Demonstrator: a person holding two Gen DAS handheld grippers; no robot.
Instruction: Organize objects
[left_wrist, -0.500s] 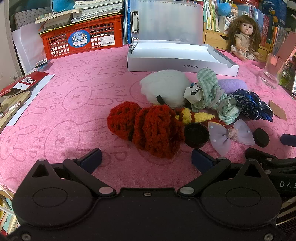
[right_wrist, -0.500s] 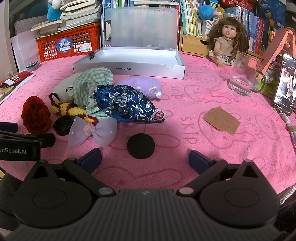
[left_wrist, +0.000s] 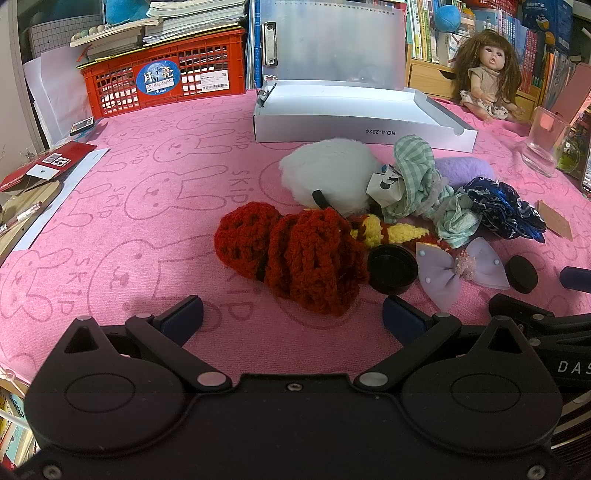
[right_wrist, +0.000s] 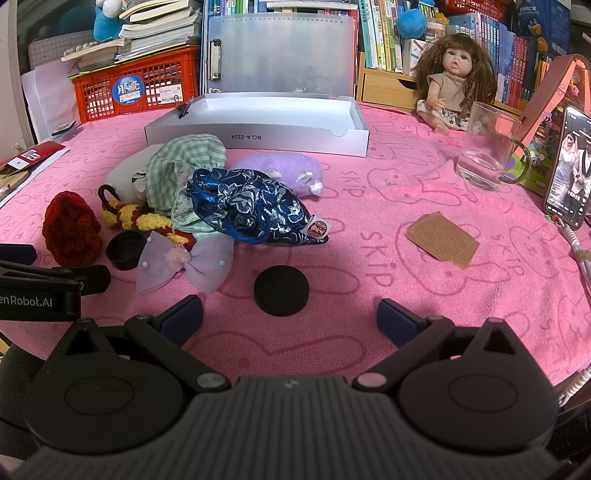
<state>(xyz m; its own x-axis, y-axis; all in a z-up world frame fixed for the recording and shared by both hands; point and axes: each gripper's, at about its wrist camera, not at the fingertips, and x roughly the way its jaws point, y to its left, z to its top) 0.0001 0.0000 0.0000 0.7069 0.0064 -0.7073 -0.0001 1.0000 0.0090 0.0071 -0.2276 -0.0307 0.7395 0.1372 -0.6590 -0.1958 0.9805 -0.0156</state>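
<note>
A heap of small soft things lies on the pink cloth: a red crochet piece (left_wrist: 295, 254), a white plush (left_wrist: 328, 177), a green checked pouch (left_wrist: 417, 170), a blue patterned pouch (right_wrist: 251, 206), a purple plush (right_wrist: 280, 170) and a lilac bow (right_wrist: 184, 258). A black cup-like lid (left_wrist: 391, 264) sits beside the bow, and a flat black disc (right_wrist: 280, 290) lies apart. My left gripper (left_wrist: 291, 319) stands open just short of the red crochet. My right gripper (right_wrist: 290, 317) is open with the disc just ahead of its fingers. An open white box (right_wrist: 258, 138) stands behind the heap.
A red crate (left_wrist: 166, 79) with books is at the back left, a doll (right_wrist: 452, 88) at the back right. A glass mug (right_wrist: 487, 151), a phone (right_wrist: 567, 170) and a brown card (right_wrist: 439, 240) lie to the right. Papers (left_wrist: 44, 173) edge the left side.
</note>
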